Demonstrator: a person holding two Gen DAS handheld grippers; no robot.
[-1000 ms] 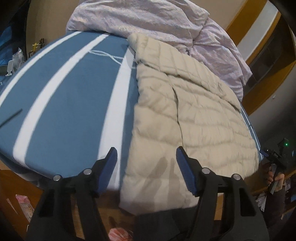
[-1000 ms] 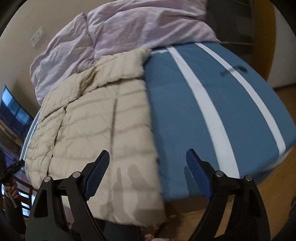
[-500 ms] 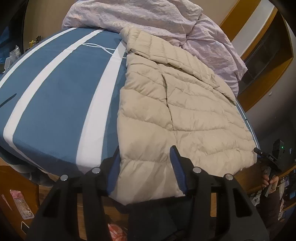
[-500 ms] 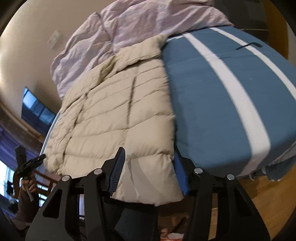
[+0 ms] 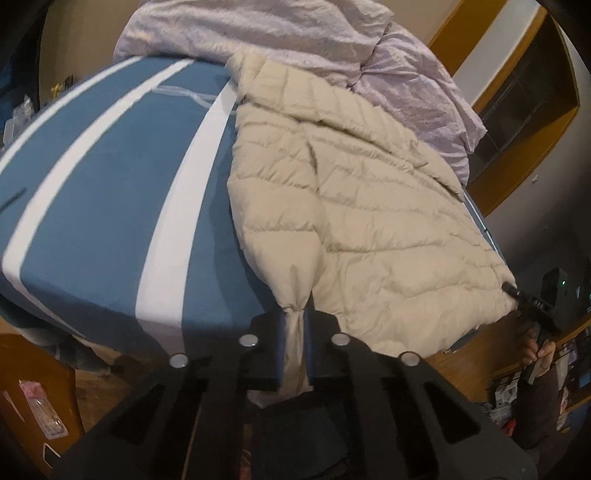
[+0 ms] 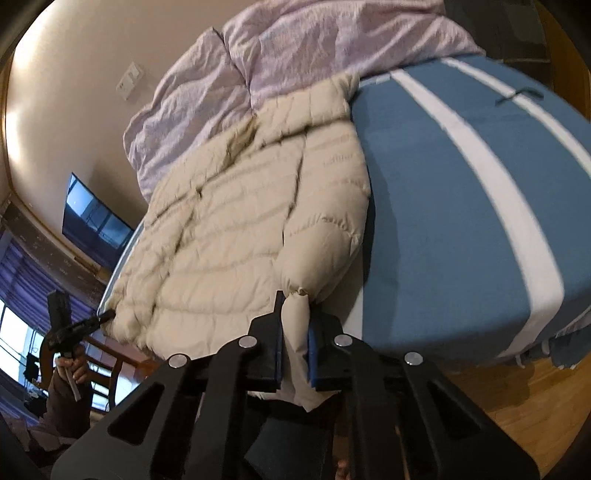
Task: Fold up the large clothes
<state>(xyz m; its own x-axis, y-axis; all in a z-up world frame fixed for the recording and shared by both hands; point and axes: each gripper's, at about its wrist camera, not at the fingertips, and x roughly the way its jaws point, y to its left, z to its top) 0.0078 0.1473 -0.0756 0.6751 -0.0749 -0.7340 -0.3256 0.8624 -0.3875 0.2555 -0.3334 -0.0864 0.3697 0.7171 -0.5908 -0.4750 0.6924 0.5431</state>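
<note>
- The left gripper [image 5: 294, 325] was clenched on the near hem of the beige puffer jacket [image 5: 369, 206], at the corner beside the bare blue sheet; a pinch of fabric bunched up between its blue pads [image 5: 280, 343], which stood almost together.
- The right gripper [image 6: 295, 328] was likewise clamped on the jacket [image 6: 236, 221], holding a puffy fold of the hem between its blue pads [image 6: 313, 354], with the cloth bulging above and hanging below them.
- In each wrist view the other gripper showed at the far corner of the hem: the right one [image 5: 511, 290] in the left view, the left one [image 6: 107, 315] in the right view, each held by a hand [image 6: 72, 365].
- The jacket lay spread flat on the bed [image 5: 110, 192], on the blue sheet with white stripes, its hem at the near edge and hanging slightly over it.
- Its collar end touched the crumpled lilac duvet [image 5: 295, 33] heaped at the far end of the bed.
- A wooden floor [image 6: 517, 398] showed beneath the bed's edge.
</note>
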